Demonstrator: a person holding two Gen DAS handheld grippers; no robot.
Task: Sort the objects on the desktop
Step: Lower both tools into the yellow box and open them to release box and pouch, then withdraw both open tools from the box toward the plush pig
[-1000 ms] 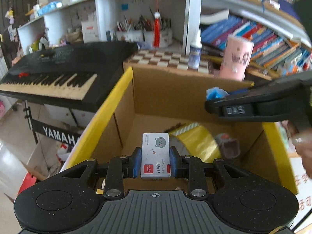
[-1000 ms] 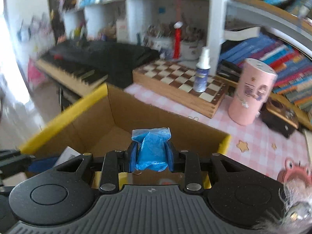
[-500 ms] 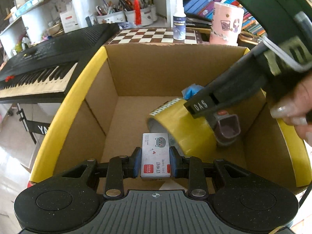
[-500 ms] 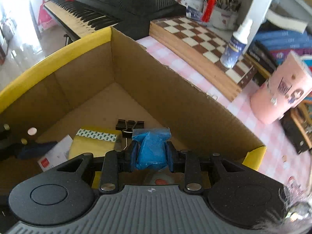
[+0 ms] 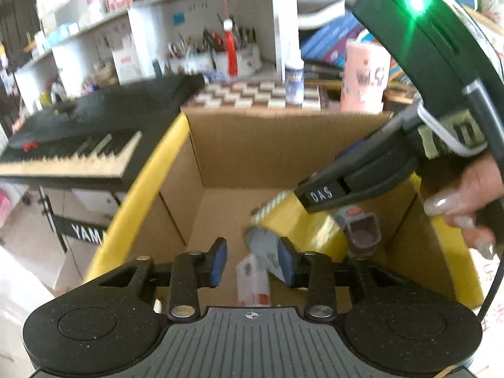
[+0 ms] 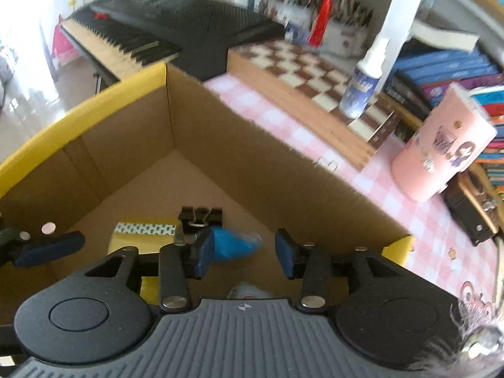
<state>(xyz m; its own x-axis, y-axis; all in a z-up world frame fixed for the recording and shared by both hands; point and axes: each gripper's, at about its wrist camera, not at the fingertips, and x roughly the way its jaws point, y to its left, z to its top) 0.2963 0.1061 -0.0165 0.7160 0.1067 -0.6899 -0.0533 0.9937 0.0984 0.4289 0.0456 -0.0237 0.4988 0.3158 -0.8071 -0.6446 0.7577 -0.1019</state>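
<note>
A cardboard box with yellow-taped rims (image 5: 151,176) (image 6: 78,110) stands before both grippers. My left gripper (image 5: 252,263) is open above it; the white staple box (image 5: 253,278) is blurred, loose below the pads. My right gripper (image 6: 244,253) is open; the blue packet (image 6: 233,245) hangs free by its left pad, inside the box. The right gripper's body (image 5: 362,173) reaches over the box in the left wrist view. A yellow tape roll (image 5: 299,220) (image 6: 141,236), a black binder clip (image 6: 200,217) and a small grey-brown item (image 5: 362,233) lie inside.
A black keyboard (image 5: 78,135) (image 6: 163,28) stands left of the box. Behind it are a chessboard (image 6: 315,75) with a white bottle (image 6: 362,85), a pink cylinder (image 6: 441,157), books and shelves. The table has a pink checked cloth (image 6: 299,138).
Both grippers have opened. The staple box has dropped out of the left one and the blue packet has slipped out of the right one, both falling inside the box.
</note>
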